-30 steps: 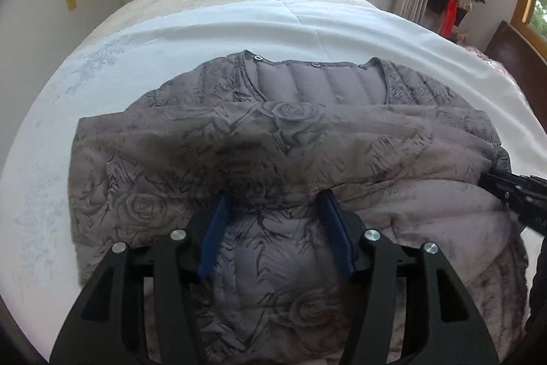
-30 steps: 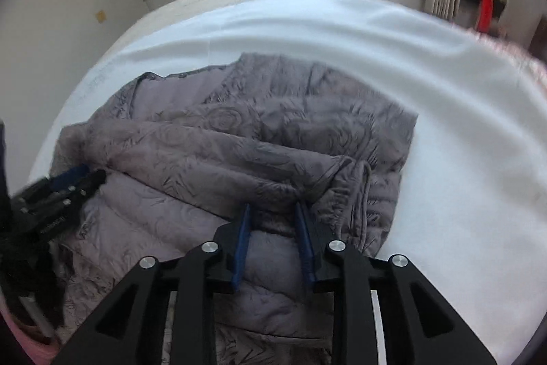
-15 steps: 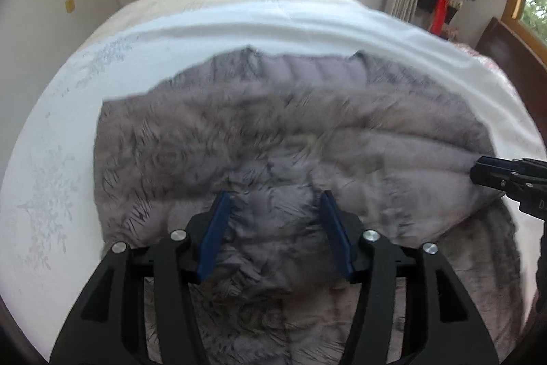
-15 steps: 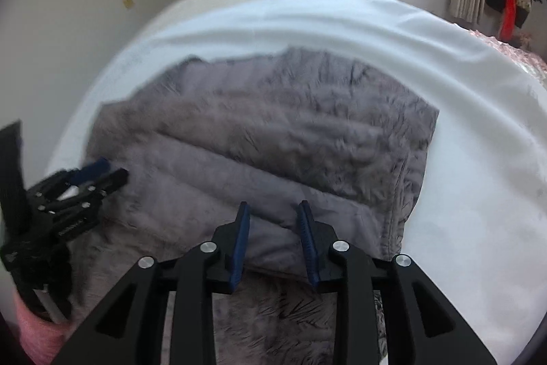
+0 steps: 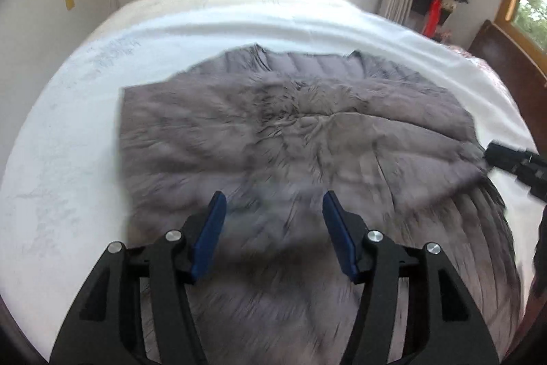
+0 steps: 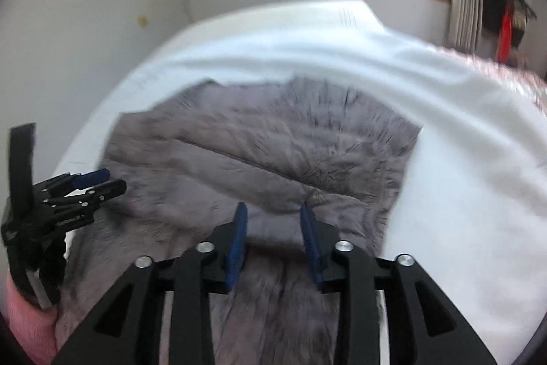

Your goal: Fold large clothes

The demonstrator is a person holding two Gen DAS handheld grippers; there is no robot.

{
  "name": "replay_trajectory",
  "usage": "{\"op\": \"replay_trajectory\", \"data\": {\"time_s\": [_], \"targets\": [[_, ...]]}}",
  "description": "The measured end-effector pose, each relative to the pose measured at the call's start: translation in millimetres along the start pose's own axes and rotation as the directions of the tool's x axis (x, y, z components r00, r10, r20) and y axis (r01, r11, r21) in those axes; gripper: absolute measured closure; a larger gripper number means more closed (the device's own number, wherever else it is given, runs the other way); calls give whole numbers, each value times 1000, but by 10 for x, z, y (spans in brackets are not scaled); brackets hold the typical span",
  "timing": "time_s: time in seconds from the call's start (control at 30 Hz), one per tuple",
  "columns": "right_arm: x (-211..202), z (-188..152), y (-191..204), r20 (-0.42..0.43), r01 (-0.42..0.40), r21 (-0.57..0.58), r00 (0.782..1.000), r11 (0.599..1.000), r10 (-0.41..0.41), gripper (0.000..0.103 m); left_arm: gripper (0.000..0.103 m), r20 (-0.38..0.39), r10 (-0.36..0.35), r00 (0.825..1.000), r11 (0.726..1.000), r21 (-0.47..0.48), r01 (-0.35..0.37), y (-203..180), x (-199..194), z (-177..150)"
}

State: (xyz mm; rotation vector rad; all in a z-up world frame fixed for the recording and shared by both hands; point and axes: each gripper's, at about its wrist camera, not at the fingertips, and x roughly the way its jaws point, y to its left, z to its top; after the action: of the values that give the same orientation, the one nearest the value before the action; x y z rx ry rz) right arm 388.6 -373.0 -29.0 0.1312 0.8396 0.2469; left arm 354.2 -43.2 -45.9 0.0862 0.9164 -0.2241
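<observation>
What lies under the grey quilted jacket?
The grey quilted jacket lies on a white bedsheet, visible around it. The sheet directly beneath, and the jacket's inner folded layers, are covered.

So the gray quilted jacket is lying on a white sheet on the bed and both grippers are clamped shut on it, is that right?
Not quite. The gray quilted jacket does lie on the white sheet, but neither gripper is clamped shut. The left wrist view shows the left gripper with its blue pads wide apart over the fabric, and the right wrist view shows the right gripper open too.
</observation>
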Motion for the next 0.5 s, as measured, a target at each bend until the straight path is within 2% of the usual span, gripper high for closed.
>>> {"op": "replay_trajectory", "data": {"time_s": [0.03,0.1,0.2,0.33,0.5], "targets": [[-164,-75,14,15,-9,-4,1000,1000,9,57,40,13,15,1000,1000,4,-15,58,-130,-65],[-414,-273,14,28,-41,-7,999,999,42,56,36,50,33,998,999,-9,-32,231,-420,-260],[-639,-555,-29,20,-58,0,998,998,58,52,31,53,86,995,996,-21,-85,487,-741,-621],[-879,-1030,-77,14,-5,-27,1000,1000,6,37,28,43,121,992,990,-78,-117,822,-1047,-1134],[-1048,-1474,-172,-18,-6,-2,1000,1000,6,36,20,64,163,985,973,-175,-150,1124,-1411,-1717]]}}
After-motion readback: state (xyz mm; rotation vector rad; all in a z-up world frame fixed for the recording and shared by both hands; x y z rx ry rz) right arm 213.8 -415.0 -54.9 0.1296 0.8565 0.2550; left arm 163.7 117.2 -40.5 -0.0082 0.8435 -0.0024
